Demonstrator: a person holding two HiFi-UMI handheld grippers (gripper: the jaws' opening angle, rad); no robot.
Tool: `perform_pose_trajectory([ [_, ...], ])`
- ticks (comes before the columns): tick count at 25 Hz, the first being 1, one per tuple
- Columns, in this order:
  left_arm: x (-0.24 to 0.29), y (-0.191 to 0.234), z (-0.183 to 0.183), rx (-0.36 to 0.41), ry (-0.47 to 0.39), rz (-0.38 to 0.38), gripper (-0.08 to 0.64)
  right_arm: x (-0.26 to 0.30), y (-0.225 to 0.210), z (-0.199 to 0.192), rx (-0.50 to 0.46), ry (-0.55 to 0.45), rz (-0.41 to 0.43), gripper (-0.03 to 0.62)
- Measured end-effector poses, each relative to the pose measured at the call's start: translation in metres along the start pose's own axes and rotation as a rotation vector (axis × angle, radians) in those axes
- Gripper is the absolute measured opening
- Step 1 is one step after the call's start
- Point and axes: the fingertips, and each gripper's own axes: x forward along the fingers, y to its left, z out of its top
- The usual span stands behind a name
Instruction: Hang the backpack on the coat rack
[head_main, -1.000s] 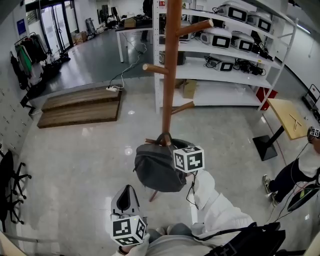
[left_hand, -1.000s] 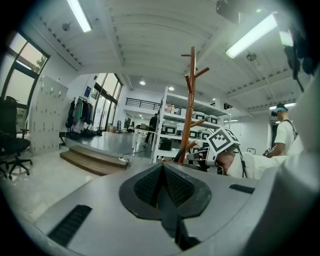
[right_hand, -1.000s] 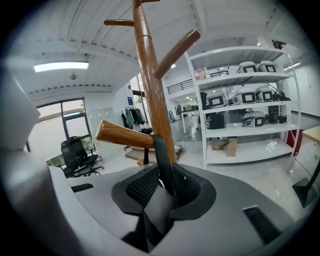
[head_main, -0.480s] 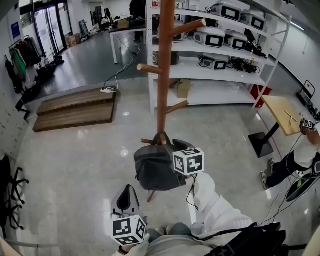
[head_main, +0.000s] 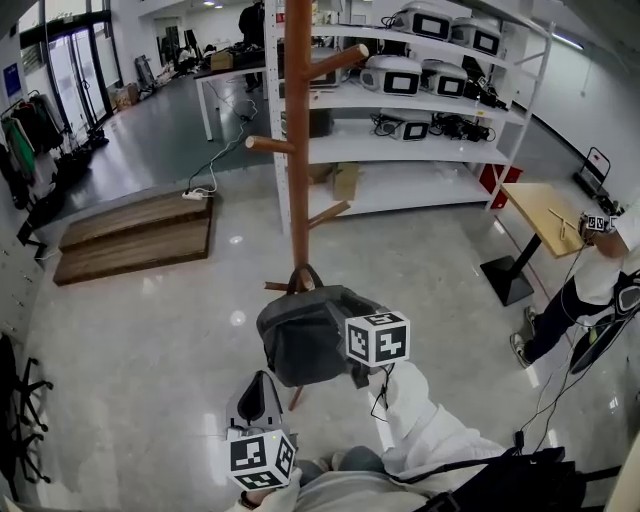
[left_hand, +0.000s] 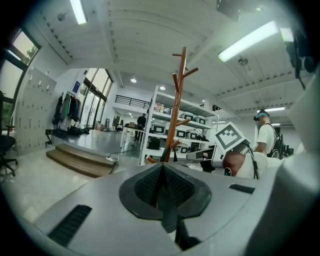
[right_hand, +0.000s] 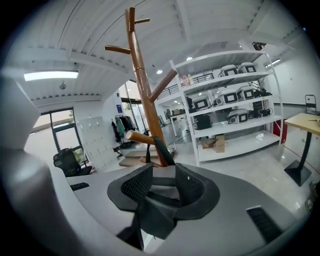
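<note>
The wooden coat rack (head_main: 298, 150) stands on the floor ahead of me. A dark grey backpack (head_main: 305, 335) hangs low on it, its top loop (head_main: 301, 274) over a short lower peg (head_main: 276, 287). My right gripper (right_hand: 162, 184) is open just behind the backpack, with nothing between its pads; the strap (right_hand: 162, 149) and peg (right_hand: 140, 137) lie beyond the jaws. Its marker cube (head_main: 377, 338) sits at the backpack's right side. My left gripper (head_main: 258, 380) is shut and empty, low at the left, apart from the backpack. From the left gripper (left_hand: 162, 186) the rack (left_hand: 176, 110) shows ahead.
White shelving (head_main: 430, 95) with equipment stands behind the rack. A wooden platform (head_main: 135, 230) lies at the left, a yellow-topped table (head_main: 545, 205) at the right with a person (head_main: 590, 290) beside it. Office chairs (head_main: 15, 400) line the left edge.
The right gripper's cube has drawn back a little from the backpack, which now hangs by its loop on the low peg. My view has shifted right. The left gripper is much as before.
</note>
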Motion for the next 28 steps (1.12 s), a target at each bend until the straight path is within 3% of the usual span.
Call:
perform_pose_trajectory([
  [4, 0.000, -0.014, -0.004, 0.005, 0.008, -0.051, -0.012, -0.016, 0.004, -0.022, 0.055, 0.001, 0.003, 0.132],
  [7, -0.001, -0.026, -0.008, 0.010, 0.019, -0.093, -0.012, -0.029, 0.007, -0.039, 0.073, 0.028, -0.016, 0.019],
  [12, 0.000, -0.045, -0.021, 0.020, 0.050, -0.165, -0.012, -0.057, 0.022, -0.062, 0.090, 0.028, -0.029, 0.012],
  [19, 0.005, -0.071, -0.028, 0.054, 0.061, -0.285, -0.012, -0.115, 0.055, -0.068, 0.012, -0.110, -0.131, 0.012],
  [23, 0.007, -0.071, -0.022, 0.073, 0.033, -0.278, -0.012, -0.140, 0.065, -0.068, -0.032, -0.187, -0.202, 0.012],
  [28, 0.003, -0.066, -0.024, 0.092, 0.031, -0.250, -0.012, -0.140, 0.068, -0.106, -0.019, -0.142, -0.212, 0.012],
])
